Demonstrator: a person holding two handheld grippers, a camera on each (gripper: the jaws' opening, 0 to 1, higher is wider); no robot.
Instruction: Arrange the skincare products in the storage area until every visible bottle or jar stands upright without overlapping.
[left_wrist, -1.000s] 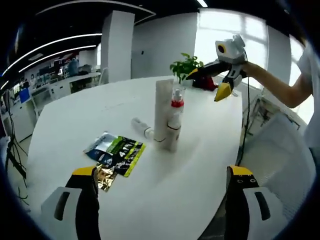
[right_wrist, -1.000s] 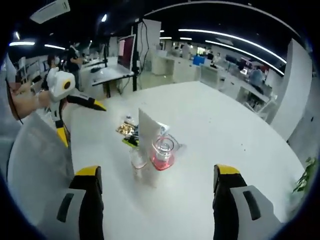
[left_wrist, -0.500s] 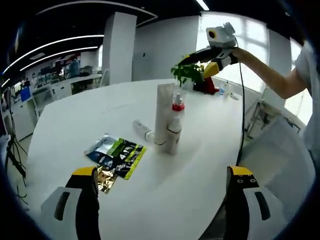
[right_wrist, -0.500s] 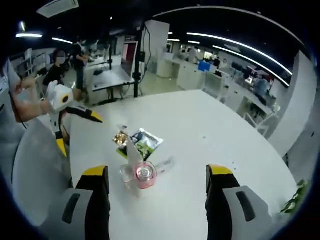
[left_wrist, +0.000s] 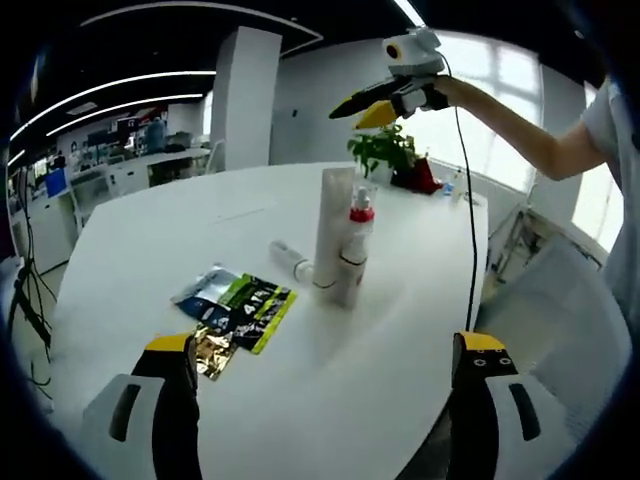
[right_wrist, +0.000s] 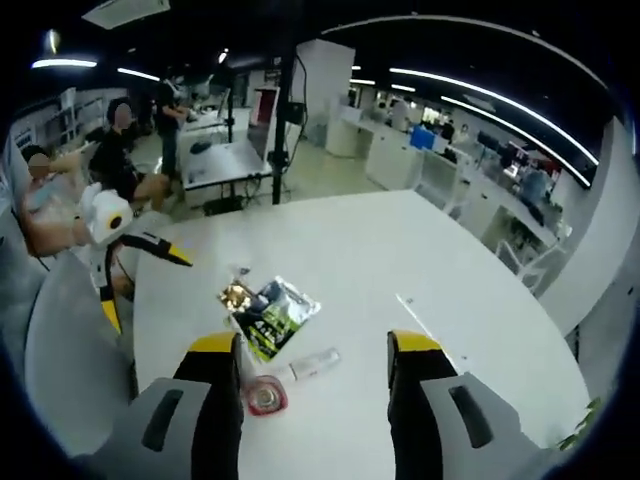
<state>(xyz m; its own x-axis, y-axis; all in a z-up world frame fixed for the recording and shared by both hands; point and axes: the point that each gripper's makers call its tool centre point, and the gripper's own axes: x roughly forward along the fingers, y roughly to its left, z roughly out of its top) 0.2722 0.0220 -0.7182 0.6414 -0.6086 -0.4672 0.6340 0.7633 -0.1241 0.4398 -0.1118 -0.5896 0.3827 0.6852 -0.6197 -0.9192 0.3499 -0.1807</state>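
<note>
Skincare products sit near the middle of the white worktop (left_wrist: 150, 240): a tall white tube (left_wrist: 331, 230) stands upright, and a spray bottle with a red collar (left_wrist: 352, 258) stands touching it on its near side, so two look done. A small clear bottle (left_wrist: 291, 260) lies on its side just behind them and is, by my judgement, what is left to stand up. Flat sachets (left_wrist: 233, 303) lie beside the group, nearer the camera. The left gripper (left_wrist: 320, 360) hangs low over the near edge, jaws wide and empty, the products well ahead between them. The right gripper (left_wrist: 378, 95) is raised high above the products, jaws parted and empty; in its own view the red collar shows just beside its left jaw and the lying bottle between the jaws
</note>
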